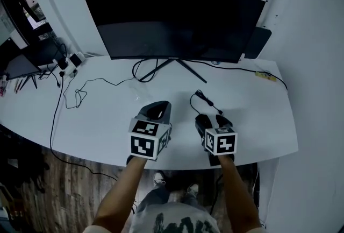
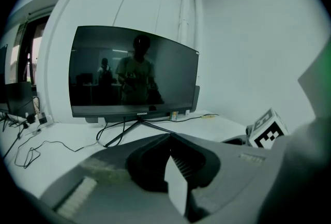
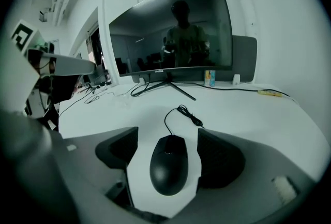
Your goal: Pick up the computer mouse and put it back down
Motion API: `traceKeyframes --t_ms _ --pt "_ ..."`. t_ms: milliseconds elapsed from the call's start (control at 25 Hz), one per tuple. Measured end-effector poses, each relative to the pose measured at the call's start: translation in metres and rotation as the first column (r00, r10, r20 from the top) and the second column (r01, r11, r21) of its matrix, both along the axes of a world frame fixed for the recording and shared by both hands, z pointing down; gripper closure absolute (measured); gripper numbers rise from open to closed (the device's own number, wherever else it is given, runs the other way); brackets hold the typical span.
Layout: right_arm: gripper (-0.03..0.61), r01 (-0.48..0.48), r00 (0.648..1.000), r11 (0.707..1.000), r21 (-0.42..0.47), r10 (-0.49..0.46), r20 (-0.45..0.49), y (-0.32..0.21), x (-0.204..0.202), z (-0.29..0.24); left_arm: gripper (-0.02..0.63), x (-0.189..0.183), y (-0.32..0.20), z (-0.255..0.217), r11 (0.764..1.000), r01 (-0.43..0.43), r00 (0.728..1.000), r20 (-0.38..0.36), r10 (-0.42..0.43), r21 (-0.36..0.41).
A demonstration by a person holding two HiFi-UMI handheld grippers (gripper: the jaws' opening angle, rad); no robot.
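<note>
Right hand-held gripper [image 3: 166, 141] wide astride mouse [image 3: 168, 166], prob. no contact, front twd monitor [image 3: 170, 31], length along jaws

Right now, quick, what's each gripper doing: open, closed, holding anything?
Left gripper: closed, holding nothing.
Right gripper: open, jaws either side of the computer mouse, not gripping it.

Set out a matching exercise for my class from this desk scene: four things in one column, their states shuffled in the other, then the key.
1. black computer mouse
2. wide curved black monitor
3. left gripper
4. right gripper

A. jaws together, empty
B. standing at the back, screen dark
C. jaws apart, either side of the mouse
D. lying flat on the white desk

Pairs: 1-D, 2-B, 3-A, 4-C
</note>
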State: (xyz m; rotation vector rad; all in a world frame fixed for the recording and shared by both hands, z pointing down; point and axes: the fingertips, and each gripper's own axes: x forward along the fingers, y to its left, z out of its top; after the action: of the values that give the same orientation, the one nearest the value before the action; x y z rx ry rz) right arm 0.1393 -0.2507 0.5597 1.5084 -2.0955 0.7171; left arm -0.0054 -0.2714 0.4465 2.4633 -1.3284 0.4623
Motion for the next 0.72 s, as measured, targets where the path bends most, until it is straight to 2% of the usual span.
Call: traceKeyframes --t_ms 320,720 --pt "0.212 -0.020 0.999 0.998 -0.060 0.018 -0.033 -0.001 -0.001 0.043 0.609 -0.002 0.003 0.012 1.000 -0.005 1.000 0.012 0.005 -0.021" --pt "0.212 -0.046 0.998 0.991 -0.127 0.039 -0.056 0.000 -0.002 0.070 0.609 -0.007 0.000 0.020 0.999 -0.007 1.000 0.024 0.008 -0.036"
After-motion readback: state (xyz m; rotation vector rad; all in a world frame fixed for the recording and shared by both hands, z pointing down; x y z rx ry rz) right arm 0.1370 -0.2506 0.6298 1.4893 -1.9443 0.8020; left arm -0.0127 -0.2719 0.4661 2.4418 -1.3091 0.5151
